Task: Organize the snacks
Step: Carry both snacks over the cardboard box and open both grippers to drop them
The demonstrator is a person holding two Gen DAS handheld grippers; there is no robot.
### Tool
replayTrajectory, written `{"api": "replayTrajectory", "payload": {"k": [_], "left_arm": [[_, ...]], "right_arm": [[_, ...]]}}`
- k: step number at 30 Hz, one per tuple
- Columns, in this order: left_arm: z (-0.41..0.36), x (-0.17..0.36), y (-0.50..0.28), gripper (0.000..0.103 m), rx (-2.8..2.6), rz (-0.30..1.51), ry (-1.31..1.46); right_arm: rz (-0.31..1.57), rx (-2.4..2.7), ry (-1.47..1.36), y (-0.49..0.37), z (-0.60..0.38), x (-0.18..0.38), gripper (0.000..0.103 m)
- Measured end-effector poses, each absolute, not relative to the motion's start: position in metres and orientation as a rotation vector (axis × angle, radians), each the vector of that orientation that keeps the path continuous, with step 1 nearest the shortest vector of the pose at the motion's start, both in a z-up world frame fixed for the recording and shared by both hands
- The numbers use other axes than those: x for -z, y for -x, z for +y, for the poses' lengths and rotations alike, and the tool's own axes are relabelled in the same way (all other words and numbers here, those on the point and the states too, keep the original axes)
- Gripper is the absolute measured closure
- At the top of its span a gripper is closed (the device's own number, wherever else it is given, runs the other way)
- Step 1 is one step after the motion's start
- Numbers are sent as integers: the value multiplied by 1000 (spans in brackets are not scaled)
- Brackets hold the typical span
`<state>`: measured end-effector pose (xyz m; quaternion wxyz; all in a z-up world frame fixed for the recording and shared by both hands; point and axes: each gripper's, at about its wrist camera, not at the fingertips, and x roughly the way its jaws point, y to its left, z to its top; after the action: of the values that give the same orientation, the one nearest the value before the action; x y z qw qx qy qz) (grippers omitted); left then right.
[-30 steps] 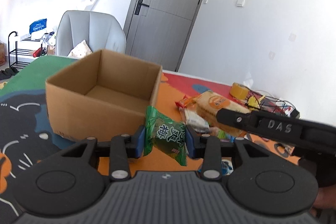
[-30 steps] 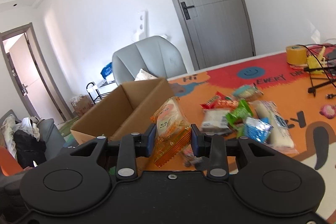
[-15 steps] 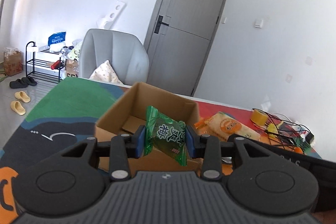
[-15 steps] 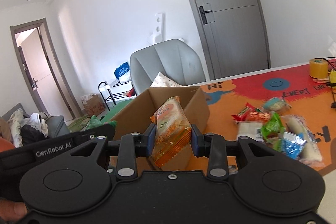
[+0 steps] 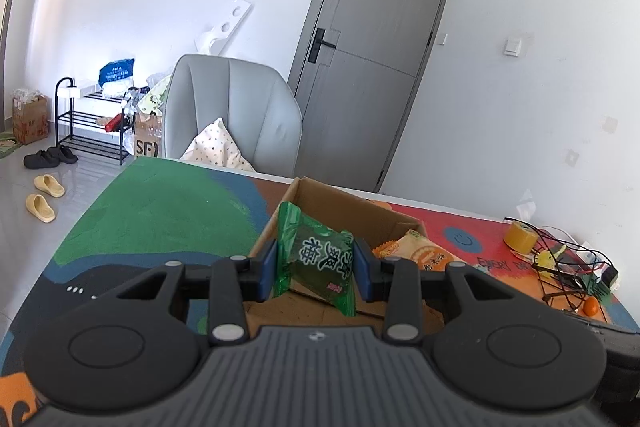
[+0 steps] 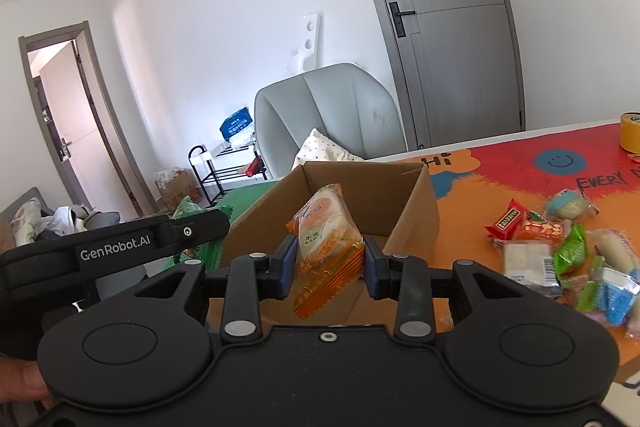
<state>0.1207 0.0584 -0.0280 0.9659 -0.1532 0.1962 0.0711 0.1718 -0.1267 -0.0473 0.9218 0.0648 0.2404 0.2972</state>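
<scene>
My left gripper [image 5: 315,269] is shut on a green snack packet [image 5: 316,259] and holds it over the near rim of the open cardboard box [image 5: 352,215]. My right gripper [image 6: 330,265] is shut on an orange snack packet [image 6: 328,247] and holds it above the same box [image 6: 408,211], at its near side. The orange packet also shows in the left wrist view [image 5: 420,251], over the box. The left gripper's body [image 6: 120,247] shows at the left of the right wrist view. A pile of loose snacks [image 6: 568,255] lies on the mat to the right of the box.
The box stands on a colourful mat [image 5: 160,219] on a table. A yellow tape roll [image 5: 518,239] and tangled cables [image 5: 568,267] lie at the far right. A grey chair [image 5: 232,115] stands behind the table, and a shoe rack [image 5: 88,123] stands on the floor.
Both grippers have risen and moved over the box with their packets. The orange packet now hangs above the box opening beside the green one.
</scene>
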Motion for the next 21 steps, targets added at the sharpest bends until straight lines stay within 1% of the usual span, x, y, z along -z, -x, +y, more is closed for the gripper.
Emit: {"api": "replayTrajectory", "payload": {"k": [10, 11, 12, 13, 14, 16, 18, 21], "left_arm": [[70, 33, -150, 63, -123, 434, 316], [70, 33, -151, 61, -125, 429, 302], [70, 33, -153, 59, -132, 431, 288], [69, 33, -156, 51, -141, 443, 279], [70, 34, -157, 46, -146, 456, 277], [71, 36, -155, 24, -165, 458, 289], [71, 36, -150, 16, -184, 443, 291], [69, 35, -144, 9, -212, 438, 295]], "right_arm": [[510, -580, -160, -195, -115, 54, 68], [511, -579, -158, -197, -113, 54, 67], [512, -581, -152, -198, -110, 55, 63], [514, -579, -147, -199, -109, 55, 58], [522, -579, -145, -200, -108, 56, 57], [527, -591, -151, -199, -110, 57, 53], [524, -593, -158, -196, -112, 55, 51], [521, -593, -154, -191, -117, 53, 46]]}}
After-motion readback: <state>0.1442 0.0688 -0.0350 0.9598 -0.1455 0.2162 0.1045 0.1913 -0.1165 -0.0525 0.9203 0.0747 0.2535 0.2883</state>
